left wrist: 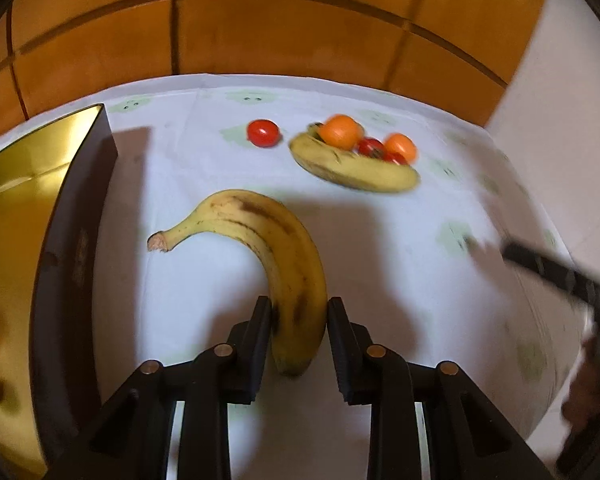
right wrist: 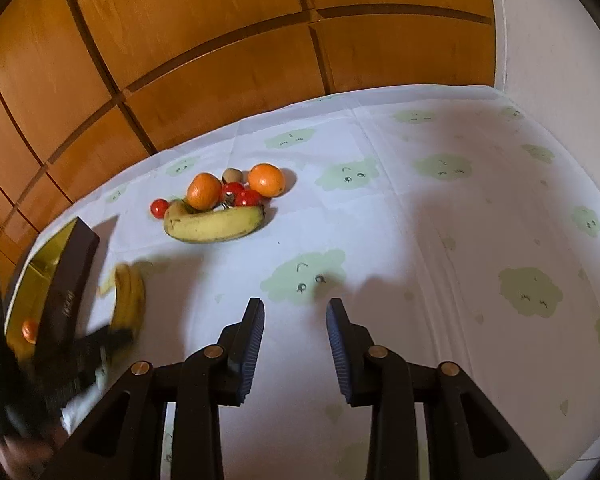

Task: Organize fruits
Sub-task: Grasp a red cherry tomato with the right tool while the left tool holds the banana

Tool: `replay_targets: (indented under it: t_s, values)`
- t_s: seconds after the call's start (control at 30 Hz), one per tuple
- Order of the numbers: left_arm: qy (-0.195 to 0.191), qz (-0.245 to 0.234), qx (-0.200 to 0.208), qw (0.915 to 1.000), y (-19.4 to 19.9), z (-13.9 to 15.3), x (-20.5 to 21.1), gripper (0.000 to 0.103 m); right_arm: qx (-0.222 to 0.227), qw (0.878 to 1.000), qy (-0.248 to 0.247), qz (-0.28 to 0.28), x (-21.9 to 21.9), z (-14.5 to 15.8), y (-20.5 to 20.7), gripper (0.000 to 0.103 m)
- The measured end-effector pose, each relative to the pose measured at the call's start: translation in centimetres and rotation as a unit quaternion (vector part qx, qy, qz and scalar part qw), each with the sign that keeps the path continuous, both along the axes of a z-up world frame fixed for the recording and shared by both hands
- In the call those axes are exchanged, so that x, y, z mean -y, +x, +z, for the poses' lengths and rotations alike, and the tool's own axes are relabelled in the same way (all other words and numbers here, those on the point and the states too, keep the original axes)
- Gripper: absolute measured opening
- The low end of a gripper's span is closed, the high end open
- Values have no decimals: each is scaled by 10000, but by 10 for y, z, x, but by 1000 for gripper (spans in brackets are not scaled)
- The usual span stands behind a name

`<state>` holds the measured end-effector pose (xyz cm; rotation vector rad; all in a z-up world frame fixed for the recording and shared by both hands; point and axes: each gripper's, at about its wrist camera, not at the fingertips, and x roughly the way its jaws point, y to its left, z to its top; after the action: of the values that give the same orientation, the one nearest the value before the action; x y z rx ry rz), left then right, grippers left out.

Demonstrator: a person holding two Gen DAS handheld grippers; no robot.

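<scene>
A spotted yellow banana (left wrist: 276, 240) lies curved on the white cloth, and my left gripper (left wrist: 299, 302) is shut on its lower end. In the right wrist view the same banana (right wrist: 130, 296) shows blurred beside the box. A second banana (left wrist: 352, 168) lies further back with two oranges (left wrist: 340, 132), small tomatoes (left wrist: 370, 146) and a kiwi (right wrist: 233, 176) clustered behind it. One tomato (left wrist: 263, 133) sits apart to the left. My right gripper (right wrist: 296, 304) is open over bare cloth with nothing between its fingers.
A dark box with a gold inside (left wrist: 80, 220) stands at the left, with an orange (right wrist: 30, 330) in it. A wooden panelled wall (left wrist: 284, 32) rises behind the table. The cloth (right wrist: 440, 240) carries pale green cloud prints.
</scene>
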<state>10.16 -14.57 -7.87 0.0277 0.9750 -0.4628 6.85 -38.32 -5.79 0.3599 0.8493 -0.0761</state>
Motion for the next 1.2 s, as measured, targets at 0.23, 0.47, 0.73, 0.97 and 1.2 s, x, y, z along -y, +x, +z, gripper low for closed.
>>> replay_targets:
  t_s: [0.23,0.47,0.73,0.97,1.2]
  values:
    - [-51,-54,85,9999,-18,-7,-5,27,103,9993,251,264,2,10,48,32]
    - [-293,-50,-42,9995,-17,0,-4,50,-140,9986,294,421,-4,-2,101,30]
    - [-211,-79,185,9996,-12,16,5,62,-275,9980,337,455,-7,-12,131,30]
    - [-152,35,30,9999,4,8,5,62,-476,9970,227,572,-8,-20,148,28]
    - [-184,169,-131,9996,16,-4,5,63,-551,9963,332,567,-3,-29,155,26]
